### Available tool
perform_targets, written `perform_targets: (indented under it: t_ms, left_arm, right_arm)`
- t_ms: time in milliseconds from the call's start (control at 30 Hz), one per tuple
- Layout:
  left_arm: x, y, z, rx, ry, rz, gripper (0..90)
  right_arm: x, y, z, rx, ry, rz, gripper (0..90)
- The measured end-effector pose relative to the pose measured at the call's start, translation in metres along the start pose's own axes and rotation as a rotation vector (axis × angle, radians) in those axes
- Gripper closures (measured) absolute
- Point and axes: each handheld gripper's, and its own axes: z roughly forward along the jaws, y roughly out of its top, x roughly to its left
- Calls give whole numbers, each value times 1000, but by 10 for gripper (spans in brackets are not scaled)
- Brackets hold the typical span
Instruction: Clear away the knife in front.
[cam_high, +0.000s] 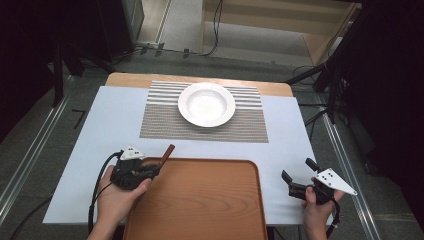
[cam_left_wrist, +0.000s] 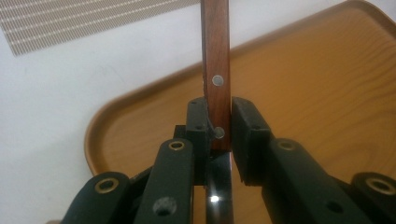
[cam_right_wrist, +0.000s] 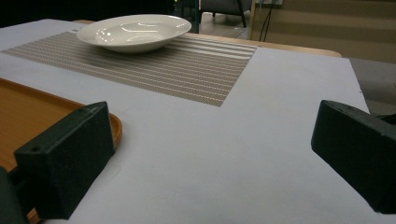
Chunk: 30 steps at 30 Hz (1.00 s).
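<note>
One knife (cam_left_wrist: 216, 70) we logged clamped in left gripper (cam_left_wrist: 219, 126) over tray (cam_left_wrist: 327, 93); right gripper (cam_right_wrist: 210, 154) gaped wide, holding nothing.

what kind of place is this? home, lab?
Likely a lab or recording studio rather than a home: the table carries a staged place setting of plate, striped mat and tray, with loose cables and dark stand legs on the floor around it.

High view: fixed overhead at the near side, facing forward and down. Left gripper view: very close, looking along its jaws onto the tray's (cam_left_wrist: 327, 88) near-left corner. Right gripper view: low at near right, facing far-left. Shared by both gripper views: tray, placemat (cam_right_wrist: 159, 65).
</note>
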Motion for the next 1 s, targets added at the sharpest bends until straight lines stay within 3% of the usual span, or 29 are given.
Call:
perform_targets:
  t_ms: [333, 700, 1000]
  left_arm:
    - [-5, -24, -5, -2, -10, -40, 767]
    - [-8, -54, 0, 1, 14, -82, 767]
    - [-11, -64, -1, 5, 48, -81, 765]
  right_arm:
    - [0, 0, 0, 2, -1, -5, 0]
    - [0, 0, 0, 6, 0, -9, 0]
    - [1, 0, 1, 8, 1, -11, 0]
